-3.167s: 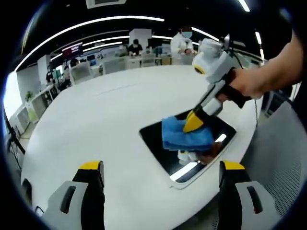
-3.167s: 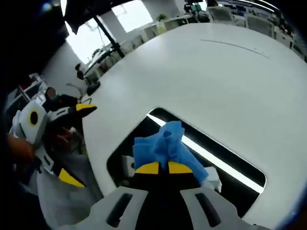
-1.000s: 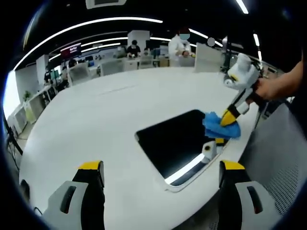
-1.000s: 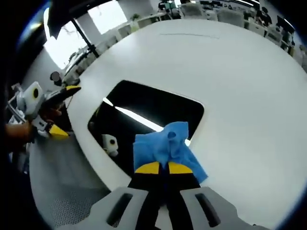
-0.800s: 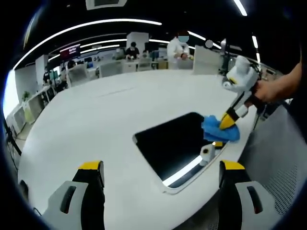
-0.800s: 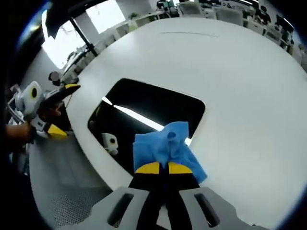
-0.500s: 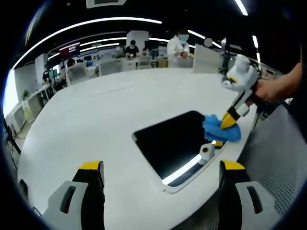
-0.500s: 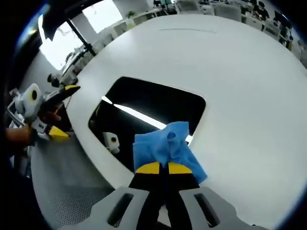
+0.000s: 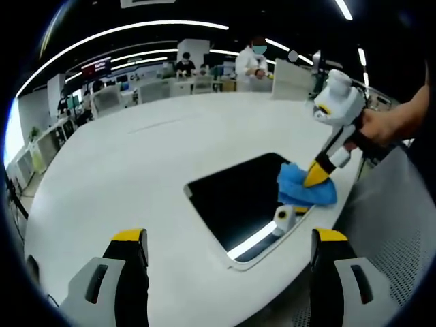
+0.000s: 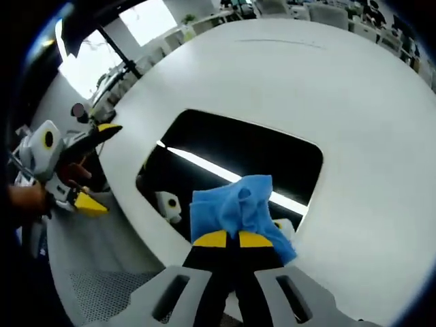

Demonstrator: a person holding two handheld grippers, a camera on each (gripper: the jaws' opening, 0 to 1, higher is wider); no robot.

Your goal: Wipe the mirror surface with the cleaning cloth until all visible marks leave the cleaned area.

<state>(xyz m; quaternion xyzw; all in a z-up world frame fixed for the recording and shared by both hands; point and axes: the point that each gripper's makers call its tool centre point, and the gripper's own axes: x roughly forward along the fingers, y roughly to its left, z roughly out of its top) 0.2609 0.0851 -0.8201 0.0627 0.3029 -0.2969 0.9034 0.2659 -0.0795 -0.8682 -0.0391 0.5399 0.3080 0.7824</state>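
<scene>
The right gripper (image 10: 225,238) is clamping the blue cleaning cloth (image 10: 235,208) down on the mirror (image 9: 235,201) lying flat on the white table (image 9: 122,170), probably for scrubbing pressure, while the left gripper (image 9: 228,242) is hanging spread open around 6 o'clock.

- Left gripper (image 9: 228,248): yellow-tipped jaws wide apart at six o'clock, over the white table (image 9: 136,170).
- Mirror (image 9: 238,201) lies flat, centre-right.
- Right gripper (image 9: 315,176), from two o'clock, presses the blue cleaning cloth (image 9: 303,191) onto the mirror's right edge.
</scene>
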